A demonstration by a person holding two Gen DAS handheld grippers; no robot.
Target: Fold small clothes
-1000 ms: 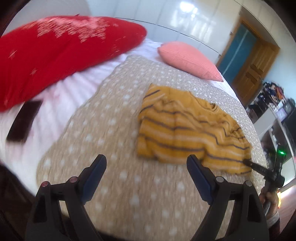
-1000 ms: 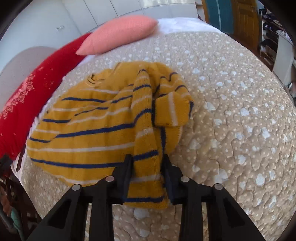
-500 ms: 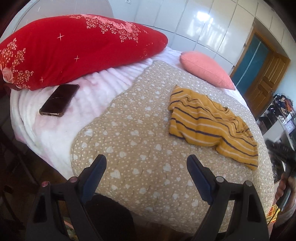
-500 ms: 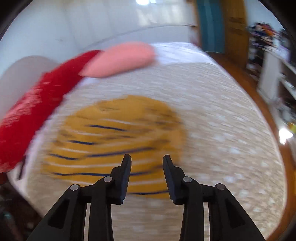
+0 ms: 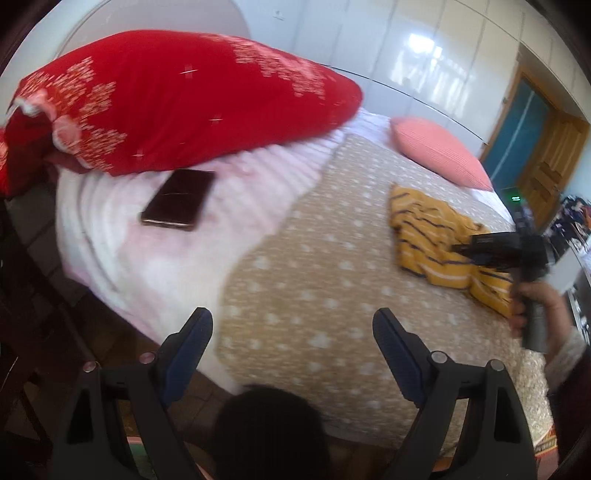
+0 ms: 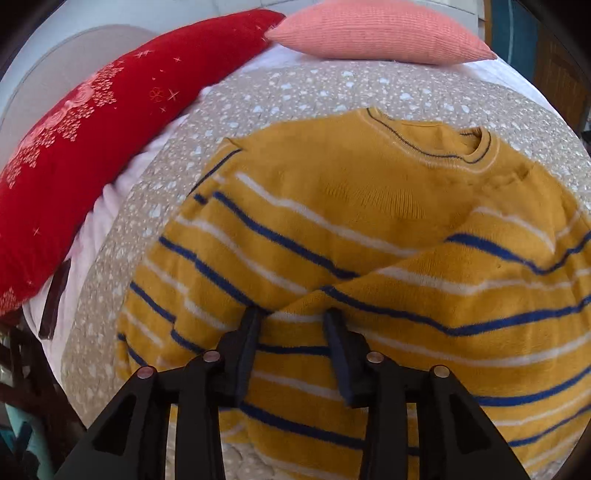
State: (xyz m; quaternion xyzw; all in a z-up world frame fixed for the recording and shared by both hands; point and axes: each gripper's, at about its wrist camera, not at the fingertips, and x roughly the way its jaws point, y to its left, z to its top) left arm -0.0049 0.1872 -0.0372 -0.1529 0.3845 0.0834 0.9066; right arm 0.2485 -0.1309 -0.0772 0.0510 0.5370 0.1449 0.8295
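So the yellow striped sweater point(image 6: 369, 236) is laid out on the beige dotted quilt point(image 5: 314, 295), toward the far right side of the bed, collar pointing at the pink pillow point(image 6: 373, 33). One flap is already folded diagonally across the body, so the fold looks partway done, not finished. The right gripper point(image 6: 291, 321) is parked right over that folded edge with its jaws parted and nothing pinched between them; whether the tips are actually touching the knit can't be told. The left gripper point(image 5: 291, 328) is held wide apart back at the near edge of the bed, well away from the sweater, gripping nothing. Next, probably, a hem or sleeve edge needs to be pinched and carried over. Plenty of bare quilt is left on the near side for that. The phone point(image 5: 179, 201) and red pillow point(image 5: 177, 99) are well off to the left.
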